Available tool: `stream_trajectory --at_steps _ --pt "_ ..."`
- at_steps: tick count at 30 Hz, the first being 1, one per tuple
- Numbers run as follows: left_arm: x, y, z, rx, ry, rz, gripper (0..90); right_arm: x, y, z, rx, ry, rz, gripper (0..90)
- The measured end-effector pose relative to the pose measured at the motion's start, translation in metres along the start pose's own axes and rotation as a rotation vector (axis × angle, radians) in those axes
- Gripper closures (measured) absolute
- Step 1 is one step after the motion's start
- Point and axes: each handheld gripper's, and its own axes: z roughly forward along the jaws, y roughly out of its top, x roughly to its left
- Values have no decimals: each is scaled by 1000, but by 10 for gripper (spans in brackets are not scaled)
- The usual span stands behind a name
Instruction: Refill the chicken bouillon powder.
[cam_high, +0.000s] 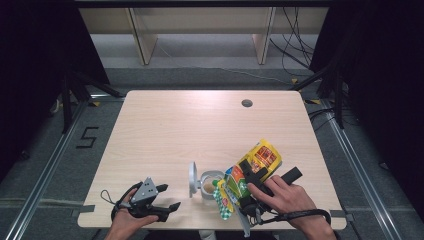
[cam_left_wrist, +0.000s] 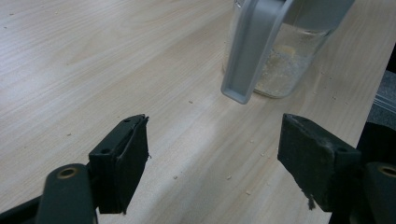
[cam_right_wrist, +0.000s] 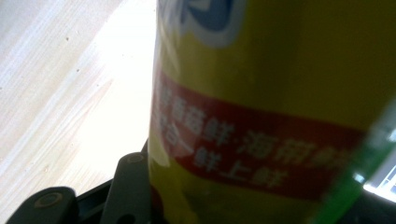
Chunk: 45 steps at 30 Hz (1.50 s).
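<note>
High view: yellow packet (cam_high: 260, 161) gripped in right tongs (cam_high: 248, 178); left tongs (cam_high: 167, 197) open, apart.

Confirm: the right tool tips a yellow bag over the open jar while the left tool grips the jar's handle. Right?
Not quite. The left tool stands open and short of the jar, gripping nothing, as the left gripper view shows. The right tool does hold the yellow bag tipped over the jar.

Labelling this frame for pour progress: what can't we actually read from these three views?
- Jar fill level: high view too small, packet overlaps its rim; left gripper view cuts off the top, the grey lid covers part.
- Packet's mouth, any flow: too small from above; right gripper view is blurred, too close.
- Right gripper contact: packet hides one side.
- Packet print: blurred.
</note>
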Motion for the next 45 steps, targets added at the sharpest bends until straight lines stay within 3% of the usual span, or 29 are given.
stream_trajectory --at_steps 1,3,6,8,10,11,12,13,21,23,26,29,32,34,35,36,38,39,41,44,45 --pt "0 0 0 4 4 1 226 -1 0 1 -10 -1 -24 556" --pt "1 0 -1 5 5 9 225 -1 0 1 -9 -1 -24 557" --pt "-2 -1 1 -20 4 -24 215 0 0 1 -3 0 1 556" --pt "1 -1 1 -8 -3 5 215 0 0 1 -2 0 1 557" --pt "2 0 1 -12 -1 11 213 0 0 1 -3 1 0 557" --pt "2 0 0 11 5 11 213 -1 -1 2 -11 2 -19 557" --pt "-1 -1 1 -6 1 -31 213 -1 -1 2 -11 3 -19 557" --pt "1 -1 0 5 6 -19 213 0 0 1 -3 4 2 557" --pt "1 0 0 -3 3 -14 215 -1 -1 1 -9 -1 -23 557" --pt "0 -1 0 -9 3 -20 216 -2 -1 1 -12 19 -20 557" --pt "1 0 -1 4 6 -14 217 -1 -1 1 -9 -2 -24 557" --pt "0 -1 0 -4 3 -18 219 -2 -2 1 -14 19 -19 557" --pt "0 0 -1 4 2 -14 220 -1 -2 1 -11 1 -20 557" --pt "1 0 -1 -1 0 5 221 -2 -2 1 -13 19 -19 557" --pt "0 0 -1 -1 1 -16 221 -1 -2 1 -10 0 -21 557" --pt "1 0 -1 2 -1 -19 221 -2 -2 1 -13 18 -23 557" --pt "0 0 -1 3 2 -16 221 -1 -2 0 -10 -1 -22 557" --pt "0 -1 -1 -2 2 -15 221 -2 -2 1 -14 19 -21 557" --pt "-1 0 0 -20 5 -32 221 -1 -2 1 -10 -1 -22 557" --pt "0 0 -1 -2 2 -13 221 -2 -2 0 -8 -1 -23 557" --pt "0 0 -1 -4 1 -14 221 0 -2 -1 0 -1 1 557"
